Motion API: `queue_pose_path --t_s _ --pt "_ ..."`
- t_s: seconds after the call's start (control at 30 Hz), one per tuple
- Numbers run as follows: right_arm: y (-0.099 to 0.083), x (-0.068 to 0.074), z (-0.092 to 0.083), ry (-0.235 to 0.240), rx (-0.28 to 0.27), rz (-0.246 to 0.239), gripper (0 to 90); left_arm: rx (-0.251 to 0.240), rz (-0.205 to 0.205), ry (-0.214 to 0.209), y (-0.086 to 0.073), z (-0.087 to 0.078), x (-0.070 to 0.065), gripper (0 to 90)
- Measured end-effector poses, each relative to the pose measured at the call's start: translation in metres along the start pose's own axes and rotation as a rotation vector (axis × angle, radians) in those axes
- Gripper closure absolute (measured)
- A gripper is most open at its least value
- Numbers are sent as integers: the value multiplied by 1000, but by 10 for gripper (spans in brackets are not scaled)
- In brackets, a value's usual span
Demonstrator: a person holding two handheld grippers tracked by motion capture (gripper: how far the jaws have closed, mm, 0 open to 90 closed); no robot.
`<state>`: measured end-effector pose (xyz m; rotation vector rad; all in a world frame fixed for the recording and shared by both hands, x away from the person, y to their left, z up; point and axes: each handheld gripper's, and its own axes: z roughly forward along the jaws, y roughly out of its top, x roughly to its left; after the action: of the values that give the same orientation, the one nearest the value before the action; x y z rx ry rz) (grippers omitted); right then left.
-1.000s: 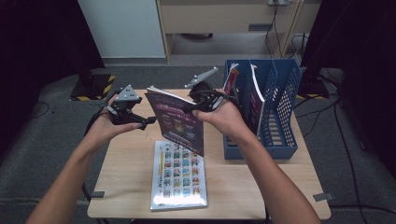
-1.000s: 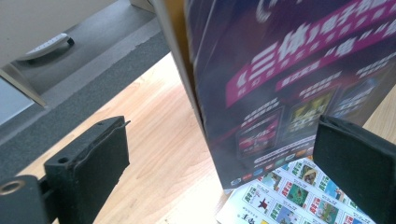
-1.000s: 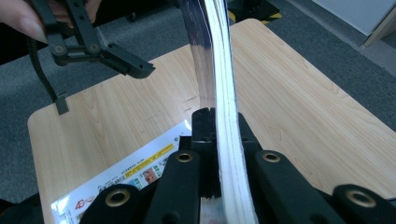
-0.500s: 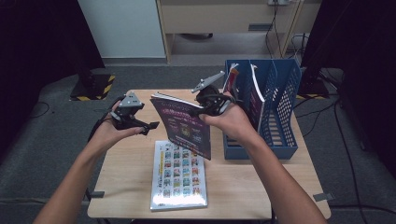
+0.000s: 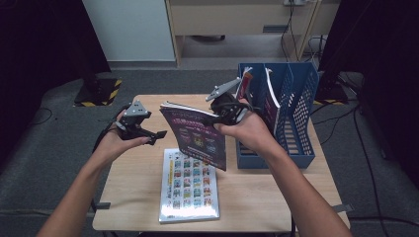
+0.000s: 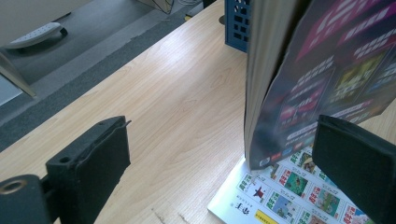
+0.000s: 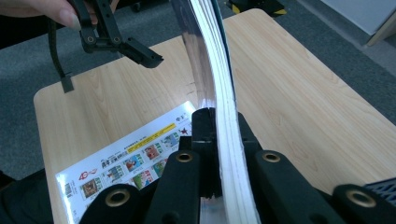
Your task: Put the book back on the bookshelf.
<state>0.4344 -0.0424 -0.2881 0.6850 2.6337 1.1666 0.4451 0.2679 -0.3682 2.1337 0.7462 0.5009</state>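
1. The right gripper (image 5: 223,114) pinches the purple book (image 5: 195,136) by its edge, jaws pressed onto the pages from both sides. In the right gripper view the book (image 7: 219,112) rises edge-on from between the pads, so it hangs upright rather than flat, likely to suit an upright slot.
2. The book is in the air just left of the blue rack (image 5: 296,113), above the table (image 5: 143,173) and not yet inside any compartment. Its lower corner hangs over the picture book (image 5: 190,185).
3. The rack already holds other books standing on end, probably why this one is carried vertical.
4. The left gripper (image 5: 148,132) hangs well left of the rack with its jaws spread and empty. In its own view the pads (image 6: 91,154) stand wide on either side of the book's (image 6: 327,79) lower edge without touching it, seemingly ready to steady it.
5. The picture book lies flat on the table left of the rack, near the front edge, untouched; it looks like the next one to file.
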Motion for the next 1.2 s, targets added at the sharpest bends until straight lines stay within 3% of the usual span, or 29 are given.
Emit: queue_pose_path --t_s 0.43,0.63,0.83,1.2 --pt "-7 4 -26 46 -26 -34 845 14 -9 -4 -15 4 -3 40" --pt "-17 5 -42 75 -65 -83 845 28 -10 -7 -22 7 -3 40" --pt "-26 -1 -56 87 -67 -92 845 41 -20 -6 -26 10 -2 40" --pt "-48 -15 -62 113 -81 -94 845 48 -31 0 -30 12 2 41"
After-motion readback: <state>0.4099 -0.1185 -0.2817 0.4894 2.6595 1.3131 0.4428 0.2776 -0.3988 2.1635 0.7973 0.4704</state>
